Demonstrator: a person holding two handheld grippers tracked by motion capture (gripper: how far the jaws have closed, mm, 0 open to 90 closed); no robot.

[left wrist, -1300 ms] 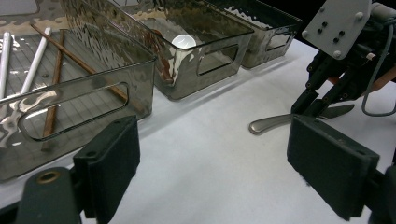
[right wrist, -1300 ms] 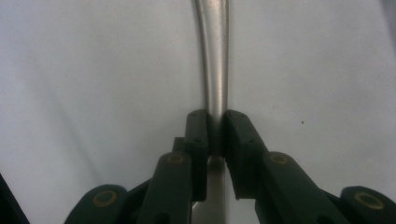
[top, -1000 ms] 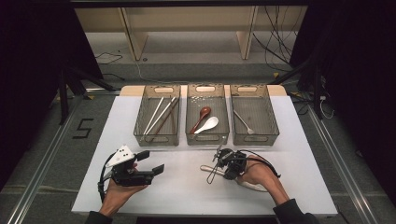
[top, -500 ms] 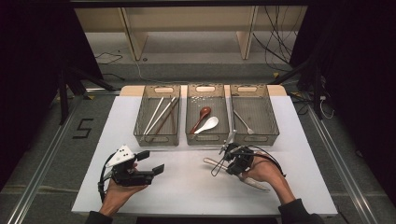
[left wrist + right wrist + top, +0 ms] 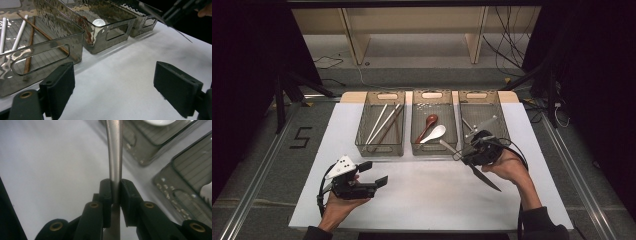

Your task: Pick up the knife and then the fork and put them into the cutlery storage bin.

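My right gripper (image 5: 476, 151) is shut on a metal table knife (image 5: 484, 177) and holds it above the white table, just in front of the right-hand bin (image 5: 501, 117). The handle points up-left toward the middle bin (image 5: 414, 125); the blade slants down-right. In the right gripper view both pads pinch the knife's silver handle (image 5: 114, 157) at my right gripper (image 5: 115, 188). At the front left of the table my left gripper (image 5: 374, 173) is open with nothing in it. The left gripper view shows my left gripper (image 5: 116, 87) with bare table between its pads and the knife blade (image 5: 175, 28) at top right.
Three smoky clear bins stand in a row at the back of the white table (image 5: 422, 195). Chopsticks (image 5: 382, 124) lie in the left bin (image 5: 362, 127), a red spoon (image 5: 428, 125) and a white spoon (image 5: 434, 133) in the middle one, and a fork (image 5: 482, 123) in the right one.
My right gripper has lifted the knife off the table and carried it back and to the right, toward the right bin. The left gripper has stayed put.
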